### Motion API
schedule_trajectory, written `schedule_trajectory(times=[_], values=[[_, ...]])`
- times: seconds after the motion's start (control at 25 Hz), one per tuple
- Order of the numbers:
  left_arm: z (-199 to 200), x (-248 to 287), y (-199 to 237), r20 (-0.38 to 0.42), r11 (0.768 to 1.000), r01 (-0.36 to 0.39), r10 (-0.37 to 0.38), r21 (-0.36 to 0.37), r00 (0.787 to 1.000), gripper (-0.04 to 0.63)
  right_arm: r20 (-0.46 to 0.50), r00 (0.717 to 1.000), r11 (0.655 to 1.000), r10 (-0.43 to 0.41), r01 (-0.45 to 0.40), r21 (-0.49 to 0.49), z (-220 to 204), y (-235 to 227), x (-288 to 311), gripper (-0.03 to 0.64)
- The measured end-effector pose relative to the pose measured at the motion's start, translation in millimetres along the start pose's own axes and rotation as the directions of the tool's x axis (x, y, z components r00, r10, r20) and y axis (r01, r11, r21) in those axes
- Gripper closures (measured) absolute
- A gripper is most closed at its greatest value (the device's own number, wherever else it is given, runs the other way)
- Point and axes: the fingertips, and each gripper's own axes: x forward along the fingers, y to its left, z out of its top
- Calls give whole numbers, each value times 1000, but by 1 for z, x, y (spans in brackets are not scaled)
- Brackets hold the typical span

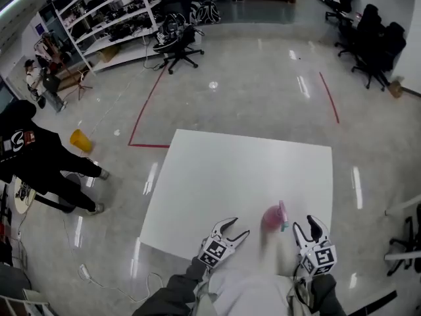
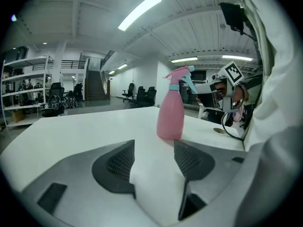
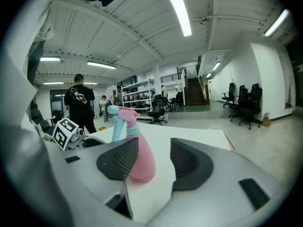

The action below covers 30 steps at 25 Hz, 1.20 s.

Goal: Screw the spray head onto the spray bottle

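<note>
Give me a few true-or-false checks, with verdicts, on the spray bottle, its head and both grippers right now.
1. The pink spray bottle stands upright on the white table. True.
2. The spray head lies on the table beside the bottle. False: it sits on top of the bottle's neck.
3. The right gripper is clamped on the bottle. False: its jaws stand apart, and the bottle stands beyond them, untouched.
4. The left gripper holds nothing. True: its jaws are apart, with only bare table between them.
5. In the head view, the bottle stands to the left of both grippers. False: it stands between them, nearer the right one.
</note>
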Motion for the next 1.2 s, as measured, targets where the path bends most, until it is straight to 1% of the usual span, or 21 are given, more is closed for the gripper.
schedule_trajectory(times=[0.04,0.08,0.12,0.16,0.2,0.24,0.28,0.32,0.48,0.56,0.68,0.76,0.88,1.0,1.2], values=[[4,0,4,1,1000,-10,10,-1,1000,324,-5,1000,1000,-1,1,3,1,-3,4,413],[7,0,7,2,1000,-21,21,-5,1000,335,-14,1000,1000,-8,8,-1,1,-5,6,431],[7,-1,8,3,999,-34,34,-11,999,365,-25,1000,1000,-18,18,-8,-1,-6,5,491],[7,-2,9,4,999,-52,52,-18,999,395,-33,999,999,-28,27,-18,-3,-5,4,513],[7,-4,12,5,997,-72,72,-24,997,447,-36,999,999,-31,30,-29,-3,-3,4,578],[7,-6,15,5,995,-92,92,-29,996,503,-36,999,999,-28,26,-39,-3,1,5,620],[8,-8,17,4,993,-109,109,-35,994,553,-38,999,999,-19,17,-49,-2,4,6,620],[10,-9,18,2,992,-120,120,-42,993,589,-42,999,998,-10,7,-61,0,8,7,621],[15,-4,12,-5,993,-111,111,-50,994,589,-76,997,996,14,-21,-92,-2,17,8,621],[12,-5,20,-6,993,-104,104,-46,995,589,-85,996,995,19,-27,-95,-7,26,20,621],[6,-16,43,-4,991,-125,125,-56,992,589,-102,994,993,50,-60,-103,-13,48,47,621],[12,-21,43,1,989,-134,134,-70,991,589,-120,990,991,67,-80,-106,-13,53,48,621],[21,-10,23,0,990,-120,121,-71,993,589,-138,989,993,52,-66,-97,-15,37,27,621],[17,6,22,-2,991,-115,115,-65,993,589,-140,989,994,49,-61,-89,-25,24,29,621],[7,-6,40,1,992,-108,108,-64,994,589,-146,988,994,45,-58,-89,-28,44,44,621]])
